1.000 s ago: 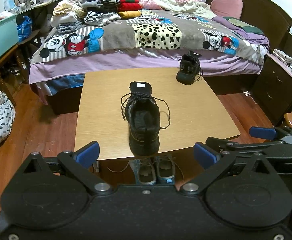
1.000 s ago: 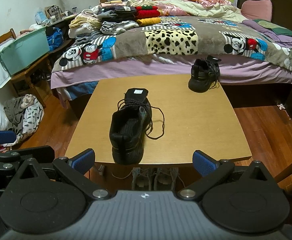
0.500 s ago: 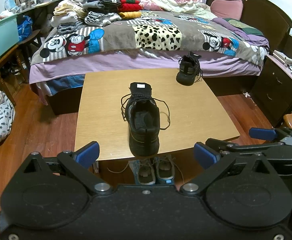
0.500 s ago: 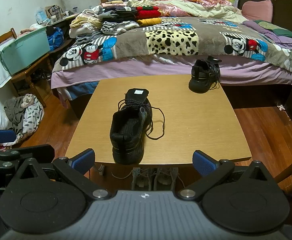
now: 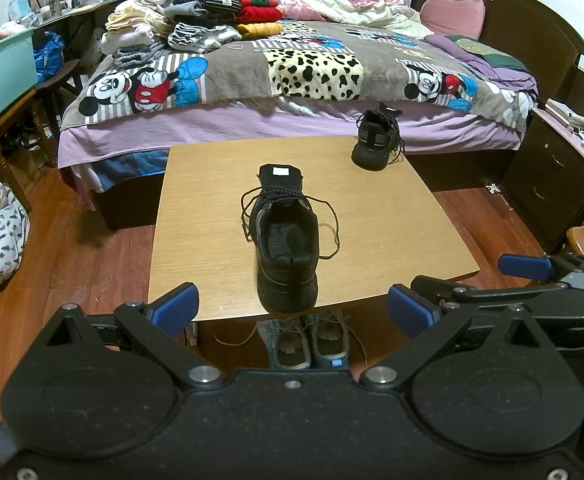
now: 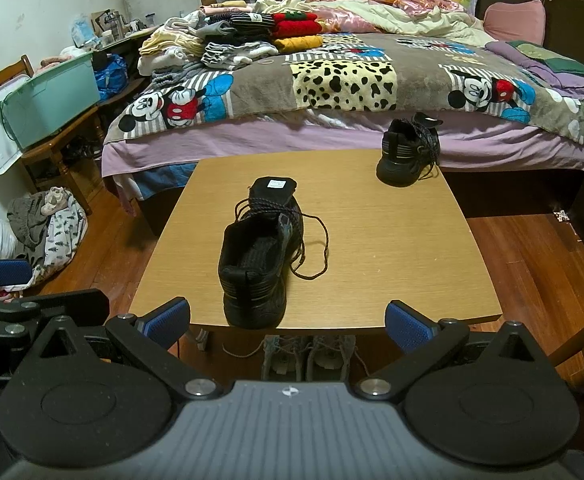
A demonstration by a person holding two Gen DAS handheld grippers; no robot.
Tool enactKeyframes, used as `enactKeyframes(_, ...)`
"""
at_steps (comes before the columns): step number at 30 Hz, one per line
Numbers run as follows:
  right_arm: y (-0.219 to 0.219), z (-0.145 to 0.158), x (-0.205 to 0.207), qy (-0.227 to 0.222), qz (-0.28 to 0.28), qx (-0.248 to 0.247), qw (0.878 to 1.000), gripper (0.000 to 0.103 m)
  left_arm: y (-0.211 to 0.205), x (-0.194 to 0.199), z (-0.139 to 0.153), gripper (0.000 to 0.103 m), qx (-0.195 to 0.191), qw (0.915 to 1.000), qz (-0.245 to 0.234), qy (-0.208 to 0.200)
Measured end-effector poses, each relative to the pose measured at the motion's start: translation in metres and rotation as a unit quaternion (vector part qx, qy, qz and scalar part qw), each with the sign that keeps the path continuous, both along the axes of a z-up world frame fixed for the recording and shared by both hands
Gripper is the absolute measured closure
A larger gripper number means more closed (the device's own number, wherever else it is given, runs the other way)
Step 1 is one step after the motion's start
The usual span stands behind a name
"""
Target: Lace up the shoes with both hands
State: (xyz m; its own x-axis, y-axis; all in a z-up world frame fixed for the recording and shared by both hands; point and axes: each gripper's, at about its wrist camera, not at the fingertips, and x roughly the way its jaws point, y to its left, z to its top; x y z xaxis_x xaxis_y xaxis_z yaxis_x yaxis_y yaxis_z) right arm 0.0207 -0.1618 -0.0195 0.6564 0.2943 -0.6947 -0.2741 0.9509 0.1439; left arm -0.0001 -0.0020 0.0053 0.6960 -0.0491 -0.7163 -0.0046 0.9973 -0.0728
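A black shoe [image 5: 287,240] [image 6: 257,258] stands near the front edge of the wooden table [image 5: 392,232] [image 6: 392,248], heel toward me, tongue lifted. Its loose black laces [image 5: 330,226] [image 6: 316,248] trail on the table at both sides. A second black shoe [image 5: 376,138] [image 6: 410,150] sits at the far right corner. My left gripper [image 5: 292,312] is open, short of the table edge, nothing between its fingers. My right gripper [image 6: 287,320] is open too, level with the left one, also empty. The right gripper's blue pads [image 5: 526,266] show in the left wrist view.
A bed [image 5: 292,68] [image 6: 332,76] with folded clothes lies right behind the table. A pair of grey sneakers [image 5: 306,342] [image 6: 308,354] rests on the floor under the front edge. A dark nightstand [image 5: 552,184] stands right; a teal bin [image 6: 47,98] and laundry pile [image 6: 47,224] lie left.
Both grippers have drifted very slightly; the view barely shifts. The shoes and laces have not moved.
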Motion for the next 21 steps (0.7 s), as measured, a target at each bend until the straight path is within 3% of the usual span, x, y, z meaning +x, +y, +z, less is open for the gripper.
enactKeyframes(15, 0.0034, 0.0006, 0.0016, -0.001, 0.000, -0.003, 1.000, 0.000, -0.0004, 0.0022, -0.0071, 0.001, 0.002, 1.0000, -0.001, 0.000)
enactKeyframes(21, -0.0022, -0.0077, 0.0095, 0.022, 0.008, 0.009, 1.000, 0.000, 0.0014, 0.0072, -0.0103, 0.001, -0.002, 1.0000, 0.001, 0.001)
